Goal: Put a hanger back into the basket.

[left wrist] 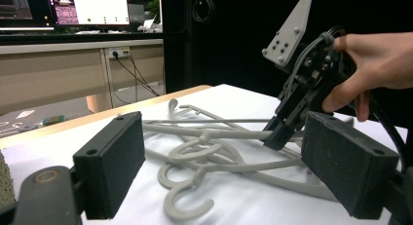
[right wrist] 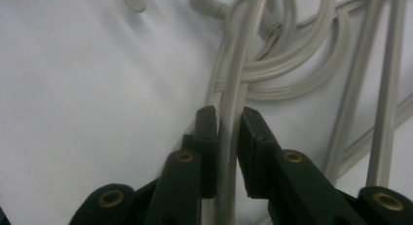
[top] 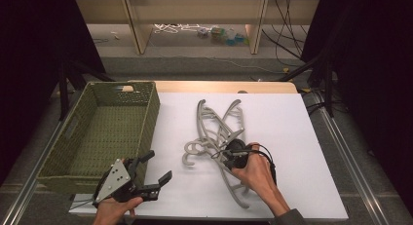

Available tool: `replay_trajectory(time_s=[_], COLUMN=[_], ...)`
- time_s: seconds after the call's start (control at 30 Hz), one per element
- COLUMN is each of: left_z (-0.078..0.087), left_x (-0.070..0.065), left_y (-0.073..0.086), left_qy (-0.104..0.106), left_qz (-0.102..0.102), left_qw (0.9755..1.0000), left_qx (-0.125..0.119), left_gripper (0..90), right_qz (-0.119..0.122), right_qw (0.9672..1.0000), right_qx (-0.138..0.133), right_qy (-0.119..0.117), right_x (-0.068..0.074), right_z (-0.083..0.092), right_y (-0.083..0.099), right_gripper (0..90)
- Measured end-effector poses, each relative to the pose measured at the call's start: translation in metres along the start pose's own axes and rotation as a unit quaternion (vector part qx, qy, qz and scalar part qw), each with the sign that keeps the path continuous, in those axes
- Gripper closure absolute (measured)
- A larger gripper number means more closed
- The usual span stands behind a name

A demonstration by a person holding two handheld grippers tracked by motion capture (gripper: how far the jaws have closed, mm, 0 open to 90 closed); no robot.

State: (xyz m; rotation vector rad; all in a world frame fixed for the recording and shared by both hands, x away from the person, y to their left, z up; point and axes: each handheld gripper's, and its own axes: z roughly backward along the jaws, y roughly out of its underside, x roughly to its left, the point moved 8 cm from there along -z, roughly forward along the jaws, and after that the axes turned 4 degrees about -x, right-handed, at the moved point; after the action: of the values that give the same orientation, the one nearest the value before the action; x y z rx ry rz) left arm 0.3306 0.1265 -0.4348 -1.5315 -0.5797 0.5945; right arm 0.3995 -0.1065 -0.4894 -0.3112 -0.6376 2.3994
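A white table top (top: 292, 186) is seen across the middle of the high view, with a strip of bare wood along its far edge. A green woven basket (top: 73, 152) is set at the left of that frame, its inside bare. A tangle of grey plastic hangers (top: 216, 132) is spread at the centre of the table top, the hooks bunched toward the lower left of the heap.

The right gripper (top: 233, 157) is held by a hand (top: 258, 174) at the lower centre of the high view, over the near side of the heap. In the right gripper view a single grey hanger bar (right wrist: 229, 132) is shown clamped between the two black pads, the jaws drawn narrow around it; this grip is hidden by the hand in the high view. The bar is run up the middle of that frame toward curved hooks at the top.

The left gripper (top: 153, 171) is held at the lower left of the high view, just beside the basket's near corner, its jaws spread wide with nothing between them. In the left gripper view the right gripper (left wrist: 282, 130) is seen side-on at the right, its tips down among the hangers (left wrist: 214, 152), and monitors are seen at the upper left.
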Motion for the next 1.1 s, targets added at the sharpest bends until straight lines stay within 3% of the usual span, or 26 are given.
replay_trajectory(time_s=[0.03,0.1,0.3,0.43,0.5,0.53,0.57,0.67,0.8,0.9,0.97,1.1], left_z=[0.0,0.0,0.0,0.0,0.0,0.0,0.0,0.0,0.0,-0.002,-0.002,-0.006], left_x=[0.0,0.0,0.001,0.001,0.001,0.001,0.001,0.001,0.002,0.0,-0.003,-0.007], left_y=[0.0,0.0,0.0,0.0,0.0,0.0,0.0,0.0,0.0,0.001,0.004,0.004], left_qy=[0.0,0.0,-0.001,-0.001,-0.002,-0.003,-0.003,-0.002,-0.004,-0.003,0.003,0.011], left_qz=[0.0,-0.001,-0.002,-0.004,-0.004,-0.004,-0.004,-0.004,-0.013,-0.024,-0.028,-0.033], left_qw=[1.0,1.0,1.0,1.0,1.0,1.0,1.0,1.0,0.9999,0.9997,0.9994,0.9991], left_qx=[0.0,0.0,0.0,0.0,0.0,0.001,0.001,0.001,0.003,0.002,0.021,0.026], left_gripper=[15.8,15.7,15.7,15.8,15.8,15.8,15.8,15.8,15.9,16.0,16.9,18.3], right_qz=[-0.003,0.017,0.046,0.077,0.079,0.078,0.078,0.07,0.082,0.088,0.088,0.096], right_qw=[1.0,0.9997,0.9983,0.9951,0.9946,0.993,0.993,0.992,0.9897,0.9883,0.988,0.9861], right_qx=[0.001,-0.013,-0.027,-0.053,-0.059,-0.083,-0.083,-0.104,-0.117,-0.122,-0.122,-0.122], right_qy=[0.005,0.008,0.022,0.033,0.033,0.033,0.033,0.014,-0.001,-0.023,-0.034,-0.06], right_x=[-0.001,-0.004,-0.008,-0.012,-0.012,-0.013,-0.013,-0.011,-0.009,-0.003,0.001,0.009], right_z=[0.003,0.01,0.021,0.04,0.046,0.055,0.055,0.068,0.079,0.084,0.086,0.09], right_y=[0.001,-0.001,-0.002,-0.004,-0.005,-0.008,-0.008,-0.01,-0.011,-0.009,-0.007,0.0], right_gripper=[82.3,82.6,82.8,83.1,83.2,83.2,83.2,83.2,83.2,83.2,83.2,83.1])
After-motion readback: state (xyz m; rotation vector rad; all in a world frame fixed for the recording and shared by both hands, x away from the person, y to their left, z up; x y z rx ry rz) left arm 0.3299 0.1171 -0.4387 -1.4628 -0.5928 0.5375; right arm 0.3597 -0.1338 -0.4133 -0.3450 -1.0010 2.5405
